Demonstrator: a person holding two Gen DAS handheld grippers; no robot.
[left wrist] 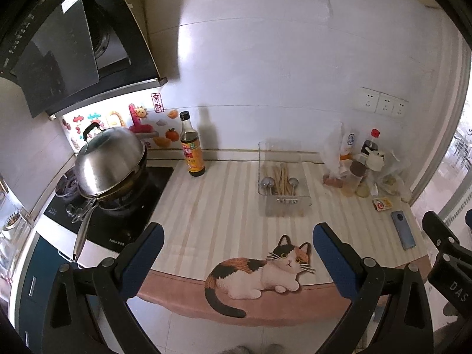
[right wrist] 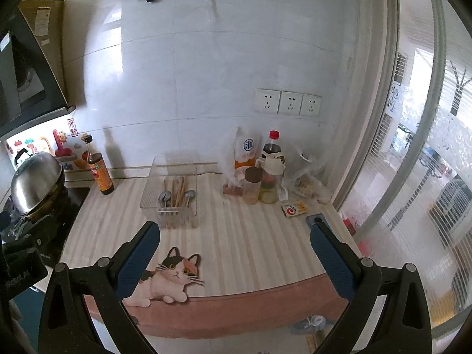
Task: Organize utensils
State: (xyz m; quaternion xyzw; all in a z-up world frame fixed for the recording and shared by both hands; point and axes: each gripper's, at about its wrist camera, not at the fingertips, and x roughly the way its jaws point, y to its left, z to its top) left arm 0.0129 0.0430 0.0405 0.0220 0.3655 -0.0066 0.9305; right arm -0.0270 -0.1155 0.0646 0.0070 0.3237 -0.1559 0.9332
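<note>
Utensils all look to be sitting in the clear bin (right wrist: 172, 190) toward the back edge of the counter (right wrist: 250, 244): chopsticks (right wrist: 178, 188) bundled between two spoons (right wrist: 190, 194), so I'd guess sorting is done or not started. Both the left gripper (left wrist: 237, 253) and right gripper (right wrist: 234, 250) hang spread wide and empty off the front edge. Next move probably means reaching forward over the bin.

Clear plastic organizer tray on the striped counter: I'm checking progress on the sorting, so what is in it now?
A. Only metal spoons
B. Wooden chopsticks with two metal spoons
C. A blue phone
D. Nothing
B: the clear plastic organizer tray holds a bundle of wooden chopsticks with two metal spoons flanking it, bowls visible in both views.
</note>
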